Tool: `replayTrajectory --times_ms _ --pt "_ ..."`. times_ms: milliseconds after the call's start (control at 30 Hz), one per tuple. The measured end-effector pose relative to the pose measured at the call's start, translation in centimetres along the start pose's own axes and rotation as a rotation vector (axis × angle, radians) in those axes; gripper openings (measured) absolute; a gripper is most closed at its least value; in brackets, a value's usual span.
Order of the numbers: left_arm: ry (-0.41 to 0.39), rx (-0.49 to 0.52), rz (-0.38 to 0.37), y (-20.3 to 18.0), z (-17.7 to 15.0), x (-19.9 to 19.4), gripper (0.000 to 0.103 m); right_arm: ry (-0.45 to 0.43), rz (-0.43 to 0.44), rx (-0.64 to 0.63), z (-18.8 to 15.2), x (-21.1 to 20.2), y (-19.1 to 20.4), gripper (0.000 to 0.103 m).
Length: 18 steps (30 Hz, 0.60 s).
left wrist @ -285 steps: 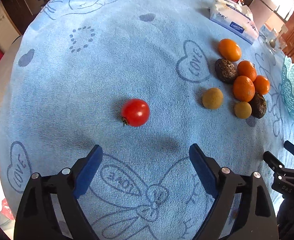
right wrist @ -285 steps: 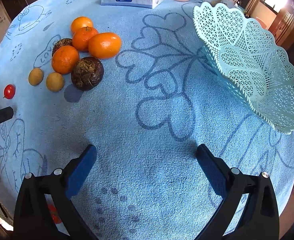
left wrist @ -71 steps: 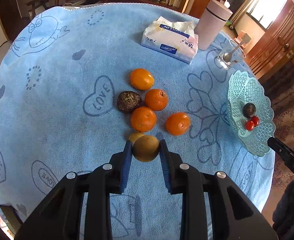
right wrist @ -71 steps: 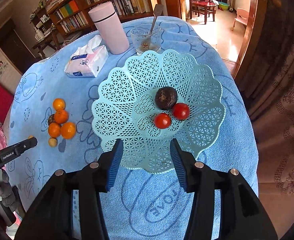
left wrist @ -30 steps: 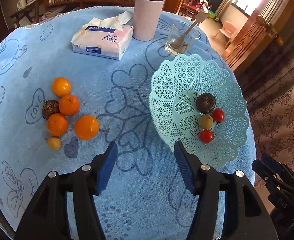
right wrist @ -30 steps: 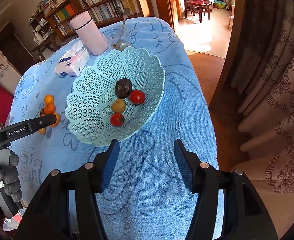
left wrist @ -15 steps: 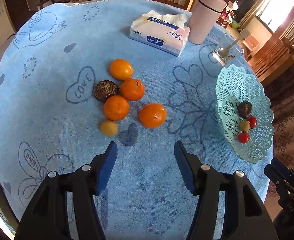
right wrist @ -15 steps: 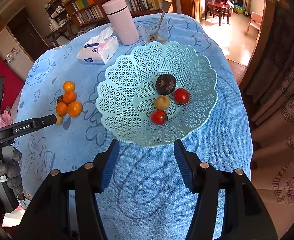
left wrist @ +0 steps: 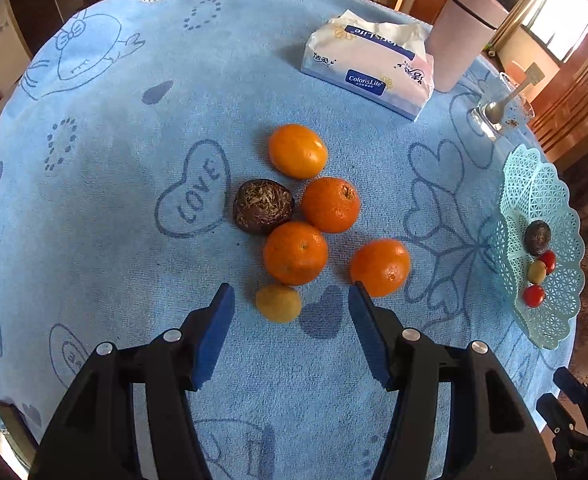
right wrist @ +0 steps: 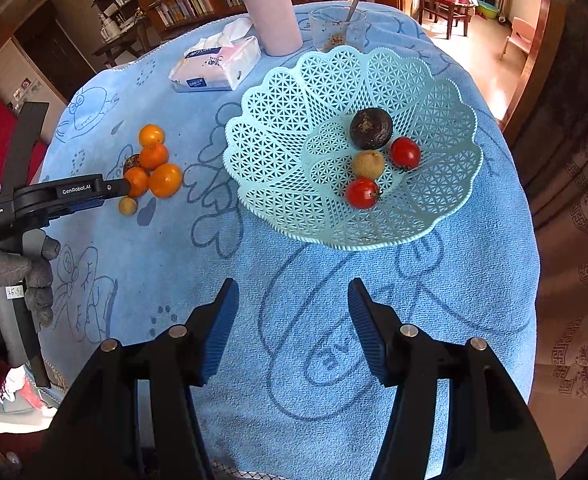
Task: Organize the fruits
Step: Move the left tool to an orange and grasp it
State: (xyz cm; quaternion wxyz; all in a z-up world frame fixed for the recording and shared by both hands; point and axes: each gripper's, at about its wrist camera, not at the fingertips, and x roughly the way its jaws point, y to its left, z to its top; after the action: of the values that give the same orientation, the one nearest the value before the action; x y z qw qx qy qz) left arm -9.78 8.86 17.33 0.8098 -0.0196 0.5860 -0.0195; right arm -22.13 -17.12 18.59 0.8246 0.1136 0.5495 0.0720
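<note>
My left gripper (left wrist: pixel 290 306) is open, its jaws to either side of a small yellow-brown fruit (left wrist: pixel 278 303) on the blue cloth. Behind it lie several oranges (left wrist: pixel 295 253) and a dark wrinkled fruit (left wrist: pixel 262 206). The light-green lattice basket (right wrist: pixel 290 128) holds a dark fruit (right wrist: pixel 370 128), a yellow-brown fruit (right wrist: pixel 368 164) and two red tomatoes (right wrist: pixel 361 193). My right gripper (right wrist: pixel 292 316) is open and empty, above the cloth in front of the basket. The left gripper also shows in the right wrist view (right wrist: pixel 120 192).
A tissue pack (left wrist: pixel 367 68), a pink tumbler (left wrist: pixel 467 26) and a glass with a spoon (left wrist: pixel 497 114) stand at the far side. The basket (left wrist: pixel 521 184) sits near the table's right edge. Bookshelves and a doorway lie beyond.
My left gripper has moved back from the basket to the fruit pile and down around the small yellow-brown fruit. My right gripper drew closer to the basket. Both stayed open.
</note>
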Motion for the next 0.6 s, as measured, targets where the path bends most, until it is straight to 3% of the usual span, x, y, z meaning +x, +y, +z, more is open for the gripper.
replayTrajectory --times_ms 467,600 --pt "0.043 0.084 -0.021 -0.1 2.0 3.5 0.059 0.036 -0.032 0.064 -1.4 1.2 0.9 0.058" --pt "0.051 0.100 -0.031 -0.1 2.0 4.1 0.044 0.049 -0.029 0.053 -1.6 1.7 1.9 0.058"
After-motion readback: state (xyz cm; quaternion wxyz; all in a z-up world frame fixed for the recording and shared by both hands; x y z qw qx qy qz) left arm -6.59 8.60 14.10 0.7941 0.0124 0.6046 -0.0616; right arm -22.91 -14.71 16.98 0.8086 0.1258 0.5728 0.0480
